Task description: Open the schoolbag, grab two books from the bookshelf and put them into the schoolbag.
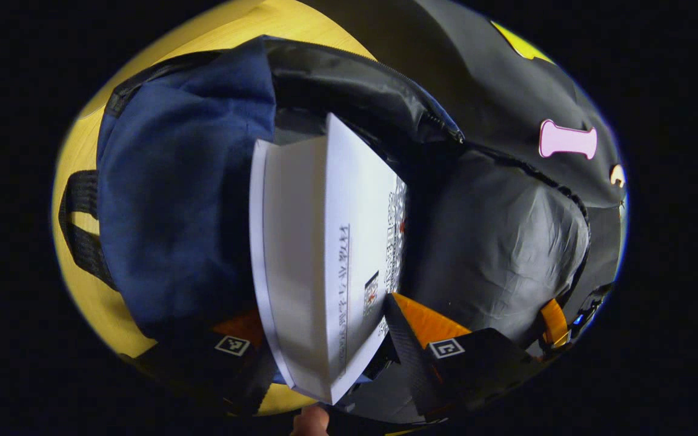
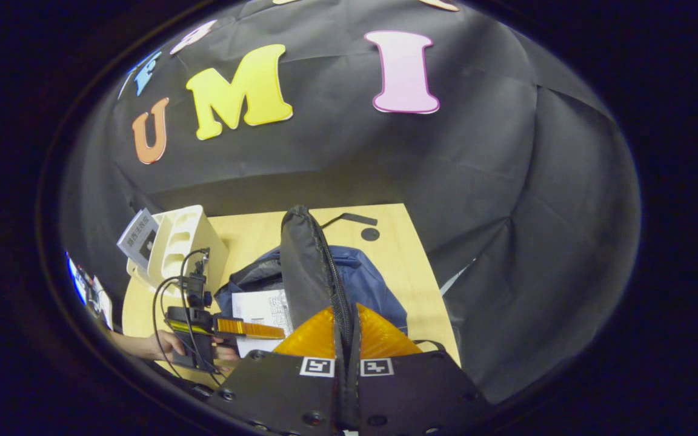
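The blue schoolbag (image 1: 173,212) lies open on the wooden table (image 1: 82,139). My left gripper (image 1: 337,348) is shut on a white book (image 1: 325,254), which stands edge-up in the bag's mouth, its far end against the dark lining. In the right gripper view, my right gripper (image 2: 347,339) is shut on the bag's black flap (image 2: 306,266) by its zipper edge and holds it up. Below the flap are the blue bag (image 2: 367,284), the white book (image 2: 261,309) and the left gripper (image 2: 246,329) with a hand on it. The white bookshelf (image 2: 185,242) stands at the table's left, one book (image 2: 140,239) leaning on it.
The raised flap's grey lining (image 1: 500,242) bulges to the right of the book. Black shoulder straps (image 1: 82,230) lie on the table left of the bag. Bare tabletop (image 2: 409,254) runs right of the bag to the edge. Black cloth walls close the booth behind.
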The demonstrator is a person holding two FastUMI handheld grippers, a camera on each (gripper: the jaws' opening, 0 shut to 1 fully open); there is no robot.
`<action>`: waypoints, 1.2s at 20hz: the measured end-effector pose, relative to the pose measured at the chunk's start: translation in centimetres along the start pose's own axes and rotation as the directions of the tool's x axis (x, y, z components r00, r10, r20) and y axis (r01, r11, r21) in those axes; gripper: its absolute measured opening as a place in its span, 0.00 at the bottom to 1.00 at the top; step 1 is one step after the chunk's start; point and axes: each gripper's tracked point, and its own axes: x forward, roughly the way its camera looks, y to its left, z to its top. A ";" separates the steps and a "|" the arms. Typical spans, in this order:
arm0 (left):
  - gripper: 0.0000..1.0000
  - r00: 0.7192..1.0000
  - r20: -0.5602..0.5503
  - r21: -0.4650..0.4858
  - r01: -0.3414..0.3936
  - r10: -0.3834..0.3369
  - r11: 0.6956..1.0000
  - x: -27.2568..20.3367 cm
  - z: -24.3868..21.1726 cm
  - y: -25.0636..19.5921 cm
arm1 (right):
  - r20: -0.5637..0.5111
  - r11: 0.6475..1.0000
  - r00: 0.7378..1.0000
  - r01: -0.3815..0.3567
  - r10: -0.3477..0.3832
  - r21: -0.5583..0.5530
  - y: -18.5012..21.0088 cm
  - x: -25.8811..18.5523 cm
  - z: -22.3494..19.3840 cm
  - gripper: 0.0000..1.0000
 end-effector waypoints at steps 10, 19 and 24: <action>0.98 0.867 0.212 0.370 -0.498 0.450 0.785 -16.7 2.8 1.1 | 0.022 1.000 1.000 -0.011 0.011 0.010 1.5 -0.3 -0.6 0.01; 0.96 0.627 0.612 0.275 -0.740 0.482 0.613 -41.2 12.7 0.3 | 0.006 0.998 1.000 -0.005 0.005 -0.069 2.8 -0.7 -1.0 0.01; 0.96 0.583 0.656 0.229 -0.759 0.480 0.609 -48.8 17.8 0.0 | -0.005 0.998 1.000 0.012 -0.012 -0.063 2.8 -0.5 -0.6 0.01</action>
